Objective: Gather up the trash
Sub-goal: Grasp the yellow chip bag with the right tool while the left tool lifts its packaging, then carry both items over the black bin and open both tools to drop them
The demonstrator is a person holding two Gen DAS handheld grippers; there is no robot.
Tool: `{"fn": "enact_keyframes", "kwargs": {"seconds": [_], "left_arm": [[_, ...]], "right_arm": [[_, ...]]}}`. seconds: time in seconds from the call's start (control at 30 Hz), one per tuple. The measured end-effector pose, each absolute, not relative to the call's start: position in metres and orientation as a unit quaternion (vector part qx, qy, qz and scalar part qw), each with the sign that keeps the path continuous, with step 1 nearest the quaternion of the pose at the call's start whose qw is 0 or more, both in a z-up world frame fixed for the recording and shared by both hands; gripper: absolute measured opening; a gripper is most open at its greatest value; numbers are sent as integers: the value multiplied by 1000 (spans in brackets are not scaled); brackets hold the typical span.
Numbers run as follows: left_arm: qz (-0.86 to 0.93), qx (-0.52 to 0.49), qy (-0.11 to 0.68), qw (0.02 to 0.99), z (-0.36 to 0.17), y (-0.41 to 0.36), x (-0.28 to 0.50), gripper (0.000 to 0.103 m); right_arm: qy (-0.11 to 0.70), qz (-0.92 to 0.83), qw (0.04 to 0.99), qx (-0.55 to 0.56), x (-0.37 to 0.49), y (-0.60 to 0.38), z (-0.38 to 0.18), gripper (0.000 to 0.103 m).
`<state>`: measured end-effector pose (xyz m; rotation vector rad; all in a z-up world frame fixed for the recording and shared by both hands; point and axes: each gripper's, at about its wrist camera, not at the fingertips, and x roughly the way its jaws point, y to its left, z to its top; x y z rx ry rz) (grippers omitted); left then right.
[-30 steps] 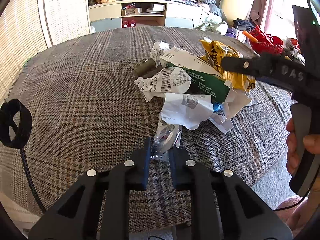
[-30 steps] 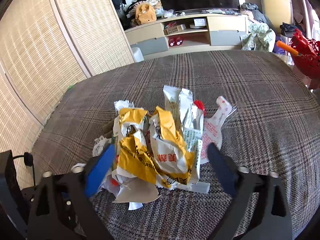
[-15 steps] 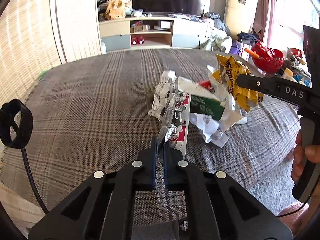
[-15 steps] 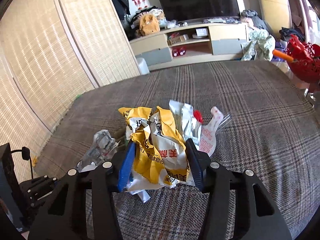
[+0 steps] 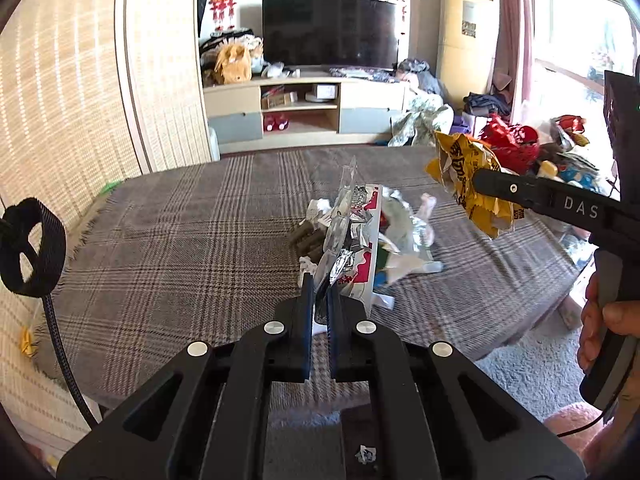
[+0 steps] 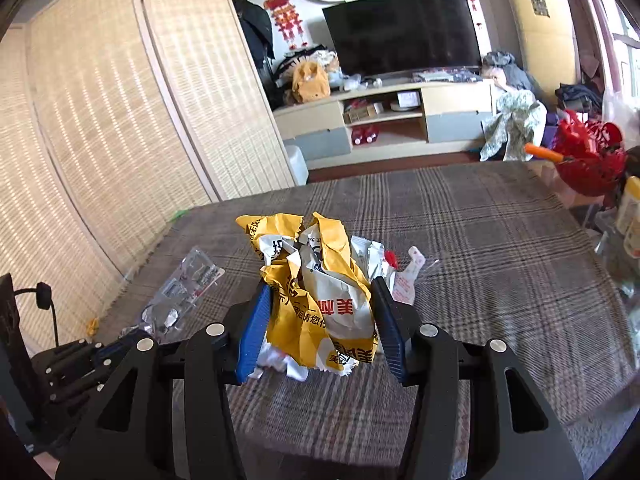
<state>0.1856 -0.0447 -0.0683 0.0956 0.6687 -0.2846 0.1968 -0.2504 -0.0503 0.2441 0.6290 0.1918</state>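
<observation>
My left gripper (image 5: 319, 284) is shut on a clear and silver plastic wrapper (image 5: 344, 236) and holds it up above the plaid-covered table (image 5: 180, 240). My right gripper (image 6: 320, 312) is shut on a crumpled yellow and white snack bag (image 6: 316, 280), lifted off the table; the bag also shows in the left wrist view (image 5: 468, 184). The clear wrapper shows at the left of the right wrist view (image 6: 184, 292). A small pile of trash (image 5: 404, 236) lies on the table: white and silver wrappers, brown pieces, a green packet.
A TV stand (image 6: 384, 120) with a television (image 6: 404, 36) stands beyond the table. A woven screen (image 6: 100, 120) is at the left. Red items and bottles (image 6: 588, 156) crowd the right edge. Carpet (image 5: 520, 368) lies below the table's near edge.
Both grippers closed on their trash and rose. The left lifted the clear wrapper off the table. The right squeezed the yellow bag and lifted it clear of the pile.
</observation>
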Motion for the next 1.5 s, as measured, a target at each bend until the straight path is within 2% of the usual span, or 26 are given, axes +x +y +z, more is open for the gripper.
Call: {"fn": "enact_keyframes", "kwargs": {"seconds": [0.27, 0.5, 0.83, 1.2, 1.5], "left_arm": [[-154, 40, 328, 931, -60, -45, 121, 5], [-156, 41, 335, 928, -71, -44, 80, 5], [-174, 51, 393, 902, -134, -56, 56, 5], [-182, 48, 460, 868, -206, -71, 68, 5], [-188, 42, 502, 843, -246, -75, 78, 5]], "right_arm": [[314, 87, 939, 109, 134, -257, -47, 51], [334, 80, 935, 92, 84, -252, -65, 51], [392, 66, 914, 82, 53, -249, -124, 51], [464, 60, 876, 117, 59, -254, -204, 52], [503, 64, 852, 128, 71, -251, -239, 52]]}}
